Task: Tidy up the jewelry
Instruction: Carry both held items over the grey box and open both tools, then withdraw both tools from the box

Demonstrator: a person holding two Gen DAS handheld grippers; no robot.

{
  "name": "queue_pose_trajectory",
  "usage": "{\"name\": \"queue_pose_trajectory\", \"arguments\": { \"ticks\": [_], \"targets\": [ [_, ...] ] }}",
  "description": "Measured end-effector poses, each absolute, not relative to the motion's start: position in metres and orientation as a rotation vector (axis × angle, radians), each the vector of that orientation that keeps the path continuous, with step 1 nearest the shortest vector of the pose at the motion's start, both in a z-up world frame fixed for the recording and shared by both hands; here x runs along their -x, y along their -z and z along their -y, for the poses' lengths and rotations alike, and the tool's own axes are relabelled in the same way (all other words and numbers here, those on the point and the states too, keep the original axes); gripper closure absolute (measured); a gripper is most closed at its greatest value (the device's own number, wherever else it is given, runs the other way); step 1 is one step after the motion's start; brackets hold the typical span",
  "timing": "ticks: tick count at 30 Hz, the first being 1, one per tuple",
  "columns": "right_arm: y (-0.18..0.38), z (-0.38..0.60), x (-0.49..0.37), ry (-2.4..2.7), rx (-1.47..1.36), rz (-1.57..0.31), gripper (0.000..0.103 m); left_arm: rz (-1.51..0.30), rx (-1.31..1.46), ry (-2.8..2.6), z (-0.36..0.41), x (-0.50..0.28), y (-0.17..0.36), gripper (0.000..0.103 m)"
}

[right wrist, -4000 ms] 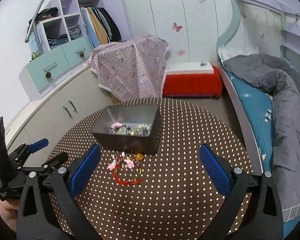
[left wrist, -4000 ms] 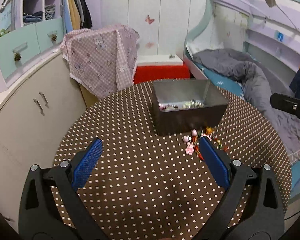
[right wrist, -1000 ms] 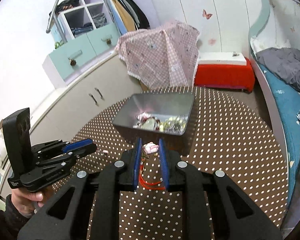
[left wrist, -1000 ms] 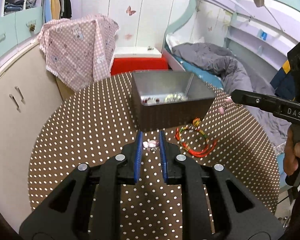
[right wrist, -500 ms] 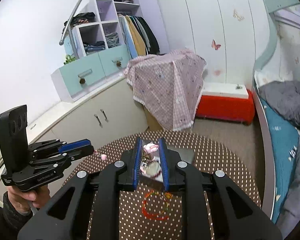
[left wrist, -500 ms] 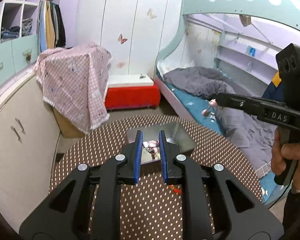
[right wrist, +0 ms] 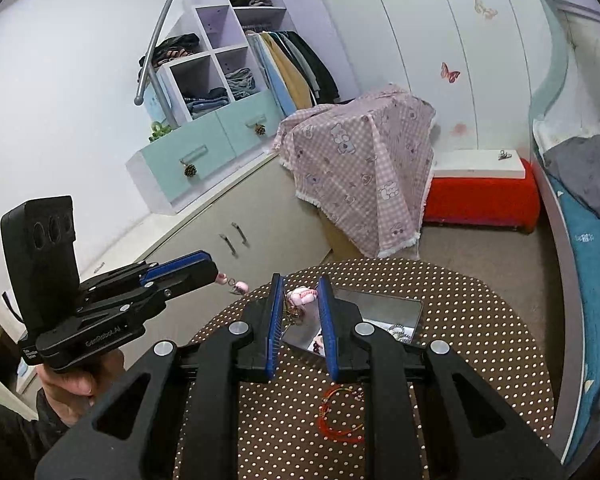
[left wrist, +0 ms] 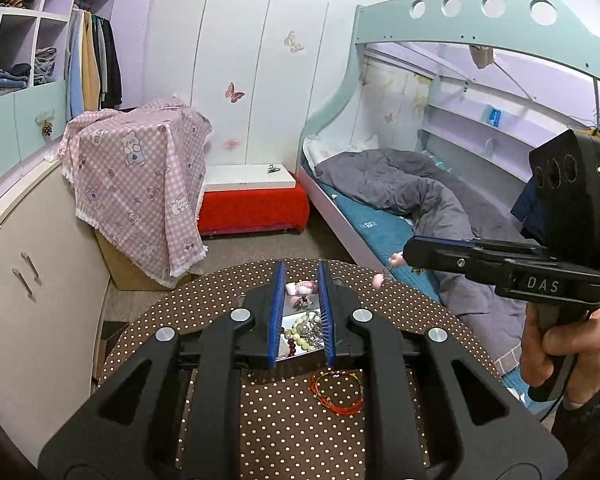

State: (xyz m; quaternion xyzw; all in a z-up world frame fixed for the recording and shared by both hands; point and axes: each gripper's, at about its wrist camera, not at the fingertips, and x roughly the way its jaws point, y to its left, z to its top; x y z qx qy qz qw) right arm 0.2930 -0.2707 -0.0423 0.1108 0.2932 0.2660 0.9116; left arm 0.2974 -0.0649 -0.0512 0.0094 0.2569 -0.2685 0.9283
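My left gripper [left wrist: 300, 276] is shut on a pink charm [left wrist: 300, 289], held high over the open metal box [left wrist: 300, 334] with beads inside. My right gripper [right wrist: 300, 286] is shut on another pink charm [right wrist: 302, 296] above the same metal box [right wrist: 380, 308]. In the left wrist view the right gripper [left wrist: 406, 251] comes in from the right, its pink charm [left wrist: 396, 258] dangling at the tip. In the right wrist view the left gripper [right wrist: 215, 273] shows at the left with its charm [right wrist: 239, 288]. A red bracelet [left wrist: 336, 394] lies on the dotted round table [left wrist: 220, 300] in front of the box.
A bed [left wrist: 384, 224] with a grey quilt runs along the right of the table. A red bench [left wrist: 252, 208] and a pink checked cloth [left wrist: 136, 184] over a box stand beyond it. Beige cabinets [right wrist: 236, 240] line the left wall. A hand [left wrist: 556, 348] grips the right tool's handle.
Both grippers, open four seconds ago, are shut on pink charms and have risen well above the table. The red bracelet stayed on the cloth.
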Motion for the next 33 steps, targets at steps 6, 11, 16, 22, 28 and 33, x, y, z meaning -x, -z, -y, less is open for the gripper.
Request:
{"name": "queue_pose_trajectory", "arguments": {
  "ticks": [6,11,16,22,28,33],
  "targets": [
    [0.048,0.271,-0.293,-0.547,-0.235,-0.627,0.087,-0.531,-0.021,0.554,0.068,-0.296,0.052,0.087],
    [0.049,0.271,-0.294,-0.543,-0.238,-0.63,0.087,-0.537,-0.018,0.561,0.07,-0.299,0.053,0.087],
    [0.046,0.271,-0.302,-0.522,-0.236,-0.624,0.087,-0.541,-0.01,0.569,0.076,-0.309,0.051,0.087],
    [0.051,0.271,-0.333,-0.479,-0.245,-0.651,0.087,-0.567,-0.005,0.564,0.09,-0.333,0.054,0.086],
    [0.085,0.273,-0.365,-0.407,-0.266,-0.756,0.06,-0.674,-0.013,0.47,0.092,-0.365,0.081,0.015],
    [0.098,0.289,-0.358,-0.313,-0.296,-0.747,0.009,-0.661,-0.004,0.391,0.072,-0.363,0.089,0.008]
  ]
}}
